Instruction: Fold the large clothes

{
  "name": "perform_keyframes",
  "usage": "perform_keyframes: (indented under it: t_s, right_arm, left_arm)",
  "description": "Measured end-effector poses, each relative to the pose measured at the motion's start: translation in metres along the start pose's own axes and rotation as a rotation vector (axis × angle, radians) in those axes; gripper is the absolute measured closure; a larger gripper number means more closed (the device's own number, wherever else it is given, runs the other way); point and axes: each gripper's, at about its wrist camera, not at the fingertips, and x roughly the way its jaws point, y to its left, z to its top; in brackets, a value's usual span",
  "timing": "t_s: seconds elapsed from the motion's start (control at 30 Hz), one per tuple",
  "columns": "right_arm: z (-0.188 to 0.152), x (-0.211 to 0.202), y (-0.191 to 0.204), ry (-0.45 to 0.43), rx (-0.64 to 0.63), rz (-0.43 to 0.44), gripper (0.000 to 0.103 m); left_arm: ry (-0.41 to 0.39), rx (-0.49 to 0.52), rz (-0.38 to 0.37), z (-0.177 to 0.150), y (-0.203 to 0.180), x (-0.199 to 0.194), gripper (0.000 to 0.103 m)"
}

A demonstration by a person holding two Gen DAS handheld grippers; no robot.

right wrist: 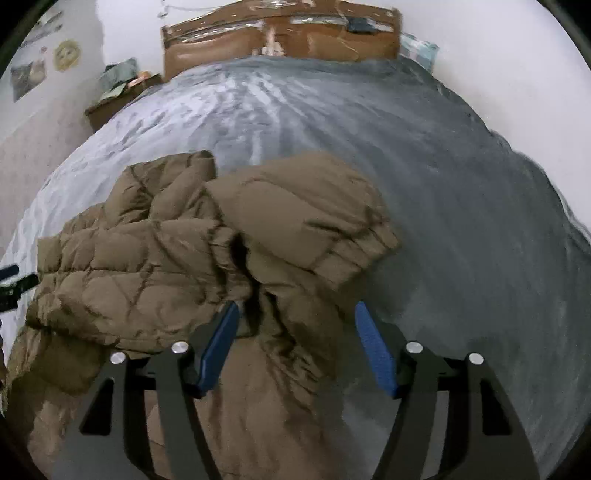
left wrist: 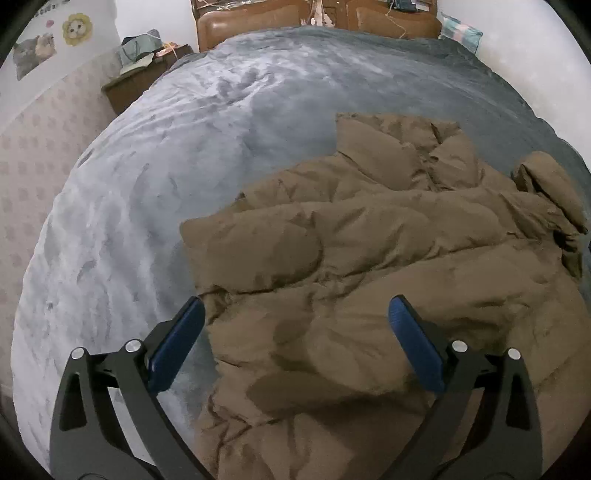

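A brown quilted puffer jacket [left wrist: 369, 258] lies rumpled on a grey bed cover [left wrist: 166, 166]. In the left wrist view it fills the lower right. My left gripper [left wrist: 295, 321] is open above the jacket's near left part, holding nothing. In the right wrist view the jacket [right wrist: 166, 251] lies at centre left, with a folded sleeve [right wrist: 314, 221] bunched on top. My right gripper [right wrist: 293, 317] is open, its blue pads [right wrist: 373, 347] either side of the bunched fabric near the jacket's right edge. The left gripper's tip shows at the far left of the right wrist view [right wrist: 14, 280].
A brown wooden headboard [left wrist: 317, 18] stands at the far end of the bed. A cluttered nightstand [left wrist: 140, 74] sits at the far left by a papered wall with pictures. A striped pillow [left wrist: 461, 31] lies at the far right. Bare grey cover [right wrist: 461, 221] spreads beyond the jacket.
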Motion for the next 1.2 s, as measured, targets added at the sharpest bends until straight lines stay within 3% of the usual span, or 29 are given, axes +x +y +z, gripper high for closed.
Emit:
perform_keyframes:
  t_s: [0.4, 0.67, 0.93, 1.2]
  right_arm:
    - [0.005, 0.012, -0.026, -0.014, 0.093, 0.033, 0.01]
    - [0.022, 0.036, -0.053, -0.017, 0.278, 0.1, 0.009]
    - [0.024, 0.066, -0.071, -0.004, 0.515, 0.24, 0.009]
    - [0.029, 0.081, -0.053, 0.019, 0.46, 0.206, 0.01]
  left_arm:
    - [-0.035, 0.041, -0.016, 0.0, -0.035, -0.001, 0.003]
    - [-0.021, 0.05, -0.005, 0.002, -0.042, 0.002, 0.003]
    - [-0.029, 0.073, -0.005, 0.003, -0.05, 0.012, 0.003]
    - [0.011, 0.041, -0.028, 0.015, -0.042, 0.031, 0.003]
